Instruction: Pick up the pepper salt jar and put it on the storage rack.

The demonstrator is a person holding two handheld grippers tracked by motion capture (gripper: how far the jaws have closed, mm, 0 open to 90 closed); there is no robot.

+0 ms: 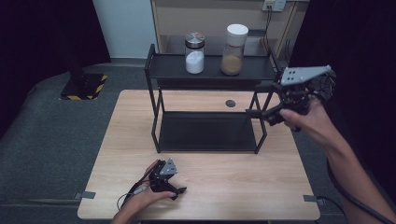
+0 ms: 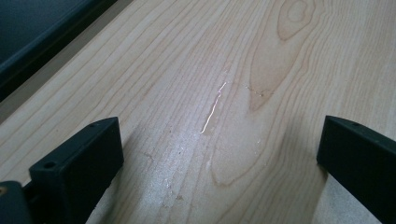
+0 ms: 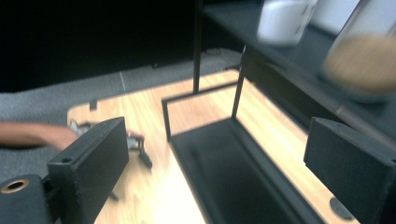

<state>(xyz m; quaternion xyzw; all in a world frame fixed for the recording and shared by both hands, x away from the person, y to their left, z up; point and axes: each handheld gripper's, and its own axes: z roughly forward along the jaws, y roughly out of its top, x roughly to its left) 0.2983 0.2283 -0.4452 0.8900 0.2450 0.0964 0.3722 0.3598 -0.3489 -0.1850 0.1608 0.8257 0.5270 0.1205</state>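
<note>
Two jars stand on a rack's top shelf; an empty gripper hangs by the rack's right end.

The brown jar (image 1: 233, 49), with a white lid, stands upright on the top shelf of the black rack (image 1: 156, 108), just right of a white jar (image 1: 194, 52) with a metal lid; the two stand apart. The right gripper (image 1: 256, 112) is held beside the rack's right end, below the shelf, jaws apart with nothing between them. The left gripper (image 1: 179, 191) rests on the table (image 1: 243, 186) near the front edge, jaws apart and empty. Likely risks: the right gripper's jaws sit close to the rack's post and could knock it, shaking the jars; a reach to the brown jar could tip it or push it into the white jar.
</note>
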